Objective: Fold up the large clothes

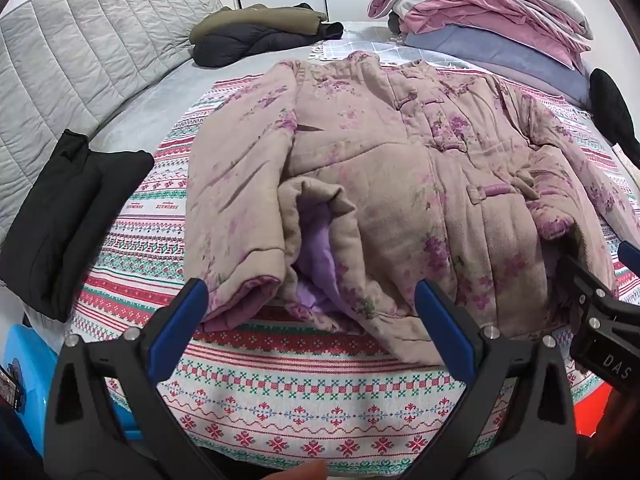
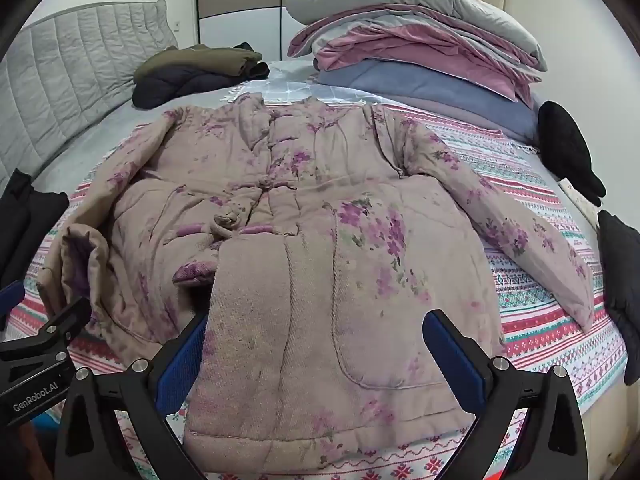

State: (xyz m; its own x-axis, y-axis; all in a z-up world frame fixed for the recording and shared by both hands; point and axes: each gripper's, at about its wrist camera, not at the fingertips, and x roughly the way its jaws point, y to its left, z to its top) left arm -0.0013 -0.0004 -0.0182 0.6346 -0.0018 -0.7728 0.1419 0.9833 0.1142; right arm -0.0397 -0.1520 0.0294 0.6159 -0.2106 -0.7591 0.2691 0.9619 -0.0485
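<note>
A beige padded jacket [image 2: 304,240] with purple flowers lies buttoned, front-up, spread on the bed.

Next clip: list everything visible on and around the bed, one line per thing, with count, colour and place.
Padded jacket: one, beige with purple flowers, spread front-up on the blanket, sleeve nearest the headboard folded in.
Patterned blanket: one, red, green and white, covering the bed.
Bedding stack: one pile, grey, pink, blue, far corner.
Folded coats: olive on dark, far edge.
Black folded garment: one, by the grey quilted headboard.
Dark garments: two, opposite edge.
Left gripper: black with blue pads, open, at the hem.
Right gripper: same, open, over the hem.
</note>
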